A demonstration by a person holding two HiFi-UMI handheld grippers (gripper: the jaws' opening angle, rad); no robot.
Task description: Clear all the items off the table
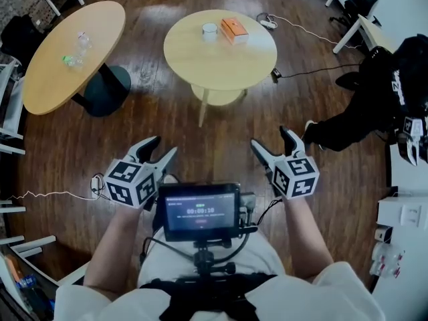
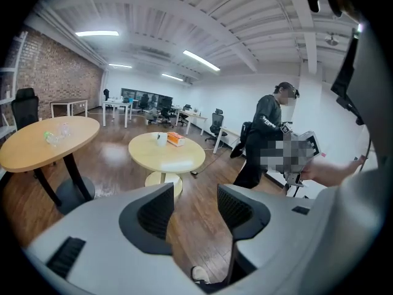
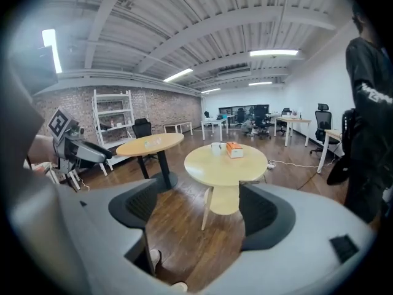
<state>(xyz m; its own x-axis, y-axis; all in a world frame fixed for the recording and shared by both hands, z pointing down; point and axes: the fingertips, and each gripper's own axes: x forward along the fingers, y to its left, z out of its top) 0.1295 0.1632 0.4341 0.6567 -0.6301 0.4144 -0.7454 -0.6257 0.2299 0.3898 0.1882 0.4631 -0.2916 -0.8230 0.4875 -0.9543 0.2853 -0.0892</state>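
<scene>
A round light-wood table (image 1: 221,59) stands ahead of me on the wooden floor. On its far side sit a white cup (image 1: 210,31) and an orange box (image 1: 234,30), close together. The same table (image 3: 230,165), cup (image 3: 216,146) and box (image 3: 233,150) show in the right gripper view, and the table (image 2: 167,155) with the box (image 2: 176,139) in the left gripper view. My left gripper (image 1: 160,149) and right gripper (image 1: 269,141) are held low near my body, well short of the table. Both are open with nothing between the jaws.
A second round table (image 1: 67,52) with a dark base stands at the left, with clear plastic items on it. A person in black (image 1: 374,99) stands at the right. Cables (image 1: 301,29) run over the floor behind the table. A monitor (image 1: 199,210) is mounted at my chest.
</scene>
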